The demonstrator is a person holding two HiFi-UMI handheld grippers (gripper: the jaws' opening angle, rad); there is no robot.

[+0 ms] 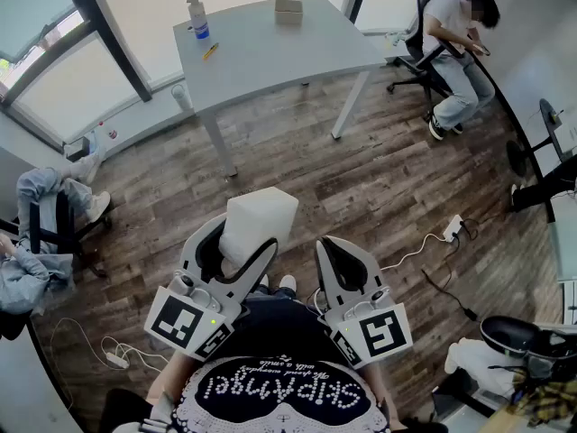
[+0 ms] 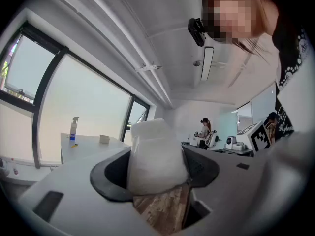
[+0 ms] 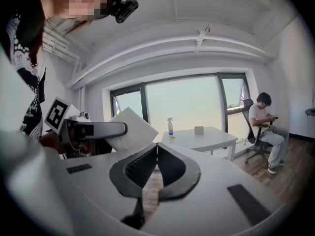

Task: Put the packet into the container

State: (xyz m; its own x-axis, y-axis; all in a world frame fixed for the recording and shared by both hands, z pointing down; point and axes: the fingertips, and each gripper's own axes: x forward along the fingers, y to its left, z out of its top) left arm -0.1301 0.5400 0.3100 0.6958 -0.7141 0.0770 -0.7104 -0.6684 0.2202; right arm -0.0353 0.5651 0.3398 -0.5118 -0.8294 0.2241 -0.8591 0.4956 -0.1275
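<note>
Above wooden floor (image 1: 361, 179), white packet (image 1: 261, 213) clamped in wide-spread left tool (image 1: 243, 234); right tool (image 1: 329, 246) closed, empty. Firm, level grip advised for carry to worktop (image 1: 270, 57), well ahead.

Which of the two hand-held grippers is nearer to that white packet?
Left. The left hand-held gripper clamps the packet between its jaws; the right hand-held gripper is shut and empty beside it, not touching.

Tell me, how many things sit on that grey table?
3: a spray bottle at the left end, a yellow pen beside it, a small box further right.
</note>
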